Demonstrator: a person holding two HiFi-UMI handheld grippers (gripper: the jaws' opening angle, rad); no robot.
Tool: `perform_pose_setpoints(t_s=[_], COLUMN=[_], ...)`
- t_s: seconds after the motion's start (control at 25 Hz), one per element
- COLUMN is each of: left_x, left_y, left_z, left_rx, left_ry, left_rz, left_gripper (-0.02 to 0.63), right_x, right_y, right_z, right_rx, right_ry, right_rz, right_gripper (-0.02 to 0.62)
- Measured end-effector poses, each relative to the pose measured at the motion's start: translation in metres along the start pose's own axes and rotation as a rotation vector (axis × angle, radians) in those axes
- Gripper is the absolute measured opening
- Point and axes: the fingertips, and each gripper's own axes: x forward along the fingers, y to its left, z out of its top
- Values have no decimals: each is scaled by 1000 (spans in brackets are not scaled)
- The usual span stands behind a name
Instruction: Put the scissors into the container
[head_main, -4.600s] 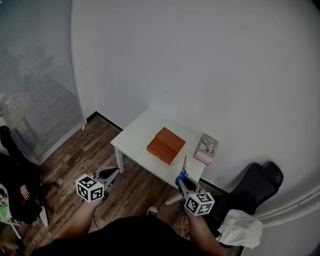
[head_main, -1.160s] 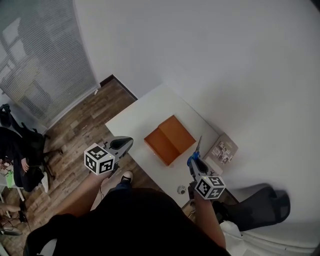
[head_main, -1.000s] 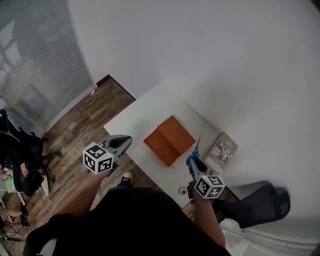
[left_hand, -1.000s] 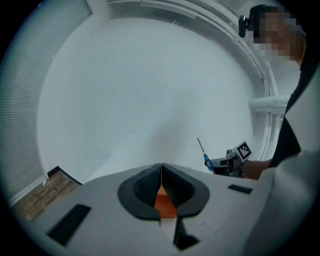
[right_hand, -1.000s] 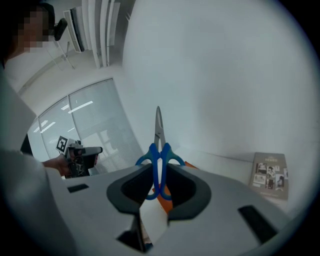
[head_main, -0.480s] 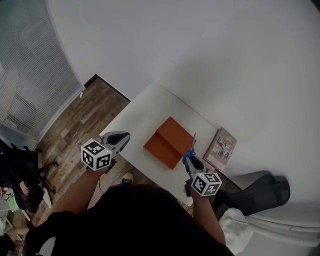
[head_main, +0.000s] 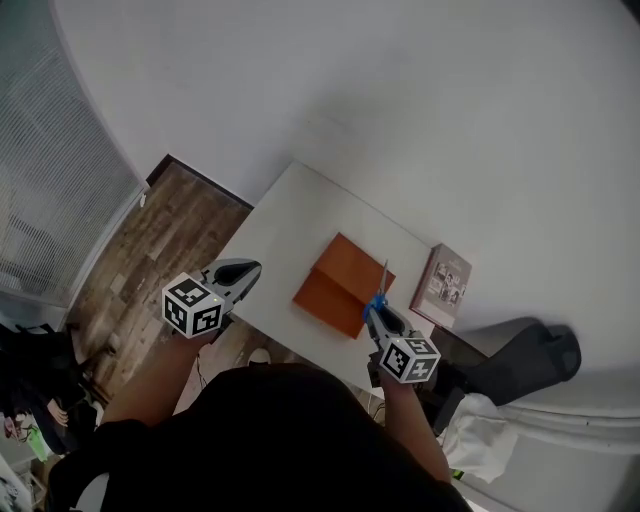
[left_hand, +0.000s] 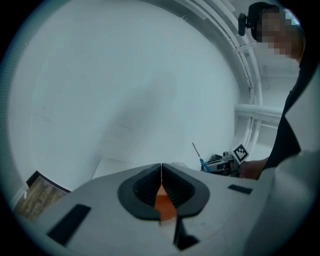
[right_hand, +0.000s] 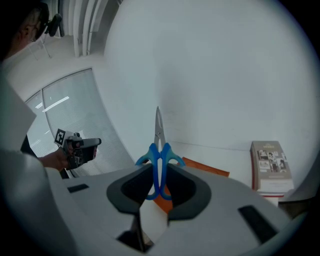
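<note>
– On the white table (head_main: 290, 235), what lies there, and how many of each?
– One orange container (head_main: 335, 285), open at the top, near the middle. One book (head_main: 448, 283) lies to its right, at the table's far corner, apart from it.
– And the grippers?
– Two. The left gripper (left_hand: 161, 176) has its jaws pressed together with nothing between them. In the head view it hangs off the table's left edge, over the wooden floor (head_main: 150, 250).
– The right one?
– The right gripper (right_hand: 159, 176) is clamped on the blue handles of the scissors (right_hand: 159, 147), its pads narrow around them. There is one pair, with the blades closed and pointing straight away from the gripper.
– Where are the scissors relative to the container?
– In the air, not inside it. From the head view they overlap the container's right edge, with the tips towards the book. How high above it they are, I cannot tell.
</note>
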Motion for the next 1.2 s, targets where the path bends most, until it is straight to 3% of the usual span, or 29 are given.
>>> perform_pose_setpoints(t_s=[0.64, 1.2], left_x=[-20, -13], left_y=[33, 35], left_z=[-12, -13], left_rx=[-21, -38], left_ry=[15, 6], left_rz=[-58, 7], left_gripper=[11, 11], right_x=[29, 64], right_y=[-2, -36], right_z=[-40, -90], right_rx=[-45, -169], right_ry=[111, 292], right_rz=[-117, -77], right_gripper=[86, 86])
